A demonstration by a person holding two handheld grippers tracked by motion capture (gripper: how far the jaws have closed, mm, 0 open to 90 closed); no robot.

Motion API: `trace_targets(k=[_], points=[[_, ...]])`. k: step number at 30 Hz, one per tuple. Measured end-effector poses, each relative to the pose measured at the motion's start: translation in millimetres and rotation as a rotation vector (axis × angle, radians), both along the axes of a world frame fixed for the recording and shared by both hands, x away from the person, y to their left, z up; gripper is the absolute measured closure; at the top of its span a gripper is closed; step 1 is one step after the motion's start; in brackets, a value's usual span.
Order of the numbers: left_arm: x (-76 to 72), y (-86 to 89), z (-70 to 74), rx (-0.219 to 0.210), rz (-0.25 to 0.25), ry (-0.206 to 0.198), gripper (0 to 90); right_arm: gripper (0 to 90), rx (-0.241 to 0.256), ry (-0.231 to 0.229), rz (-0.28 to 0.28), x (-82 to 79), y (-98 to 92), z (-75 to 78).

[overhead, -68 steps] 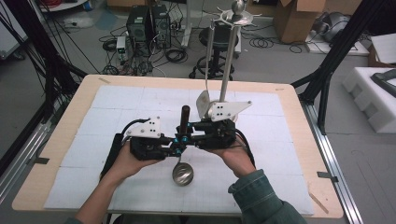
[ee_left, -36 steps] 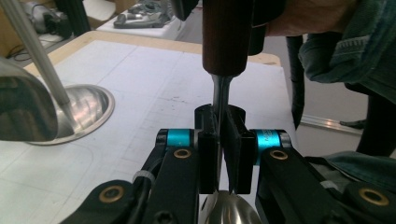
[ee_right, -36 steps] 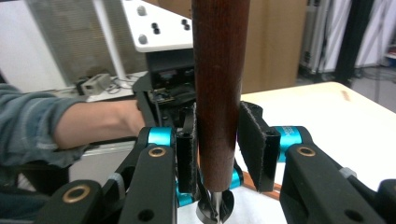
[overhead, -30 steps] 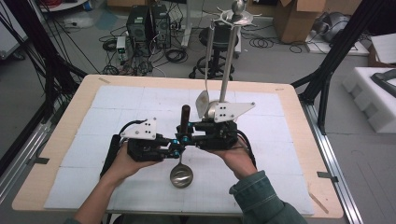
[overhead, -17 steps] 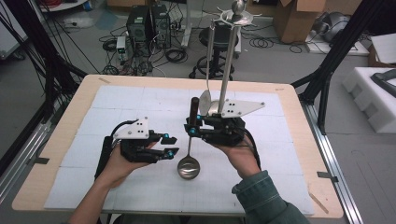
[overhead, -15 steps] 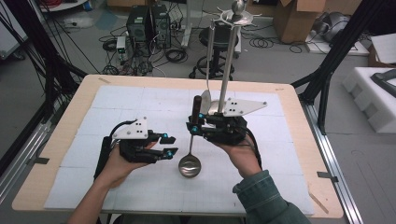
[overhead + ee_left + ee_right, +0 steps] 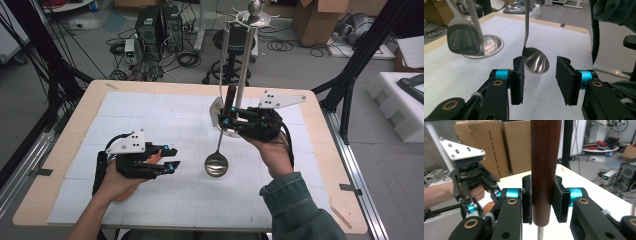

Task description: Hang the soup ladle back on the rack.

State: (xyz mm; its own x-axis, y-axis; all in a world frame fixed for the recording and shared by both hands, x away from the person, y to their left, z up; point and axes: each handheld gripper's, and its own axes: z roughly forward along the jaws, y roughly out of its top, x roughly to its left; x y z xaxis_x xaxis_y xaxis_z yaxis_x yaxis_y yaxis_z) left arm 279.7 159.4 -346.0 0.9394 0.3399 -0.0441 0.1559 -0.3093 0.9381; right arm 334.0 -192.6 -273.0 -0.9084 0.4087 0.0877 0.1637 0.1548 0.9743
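From the high view, the ladle (image 7: pixel 220 145) hangs bowl-down over the table (image 7: pixel 65 150) beside the rack (image 7: pixel 247 55), held by the right gripper (image 7: pixel 226 121) at its wooden handle (image 7: pixel 229 100); it looks stiff, bottom-heavy and slick in the bowl, so the wood is the better grip. In the left gripper view, the left gripper (image 7: pixel 540 75) stands wide open and empty, the bowl hanging just beyond it. In the right gripper view, the jaws clamp the handle upright.
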Motion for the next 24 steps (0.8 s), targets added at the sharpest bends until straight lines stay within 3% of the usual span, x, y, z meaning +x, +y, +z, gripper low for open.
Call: trace_targets(k=[11,24], points=[[-5.4,20.0,-4.5,-0.004,0.041,-0.004,53.7,73.6,0.001,0.003,-0.025,19.4,-13.1,16.8],[-9.8,33.3,-10.9,-0.009,0.058,0.002,48.9,73.6,-0.002,-0.001,0.007,42.0,-15.5,33.4]])
